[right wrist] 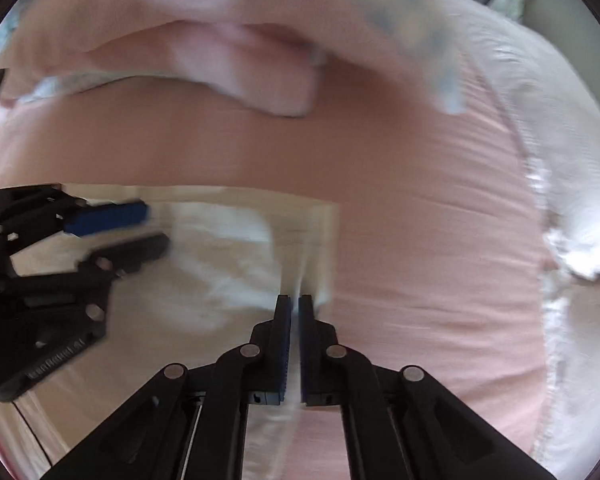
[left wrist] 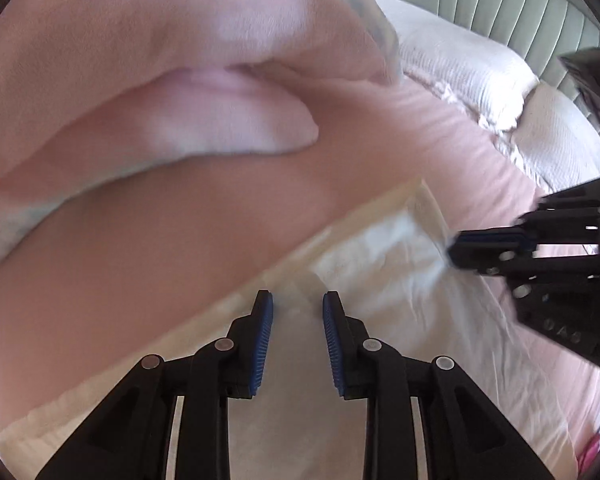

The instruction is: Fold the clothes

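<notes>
White cloth (left wrist: 380, 264), thin and crumpled, lies flat on a pink bed sheet (left wrist: 140, 256). It is the piece of clothing to fold. It has a cream band along its far edge, and soft wrinkles run across its middle. Both pictures are a bit blurry.

Both tongs point steeply down at the white cloth. The left tongs (left wrist: 298, 300) hang over the near part of it. Their blue pads (left wrist: 265, 332) stand apart with a gap between them, and the cloth shows through the gap. The pads do not press on anything, so these tongs are released.

The right tongs (right wrist: 294, 300) are at the right edge of the white cloth, close to its far right corner. Their two pads are clenched almost together, and a thin fold of the white cloth runs up between them. So the right tongs are grasping the edge of the cloth. In the left wrist view they come in from the right side, with their tips on that same edge.

Far behind the cloth lies a pink pillow (left wrist: 180, 80) with a folded flap. To the right is a white ruffled blanket (right wrist: 560, 200). Past that, far right, is a grey padded headboard (left wrist: 520, 8).
</notes>
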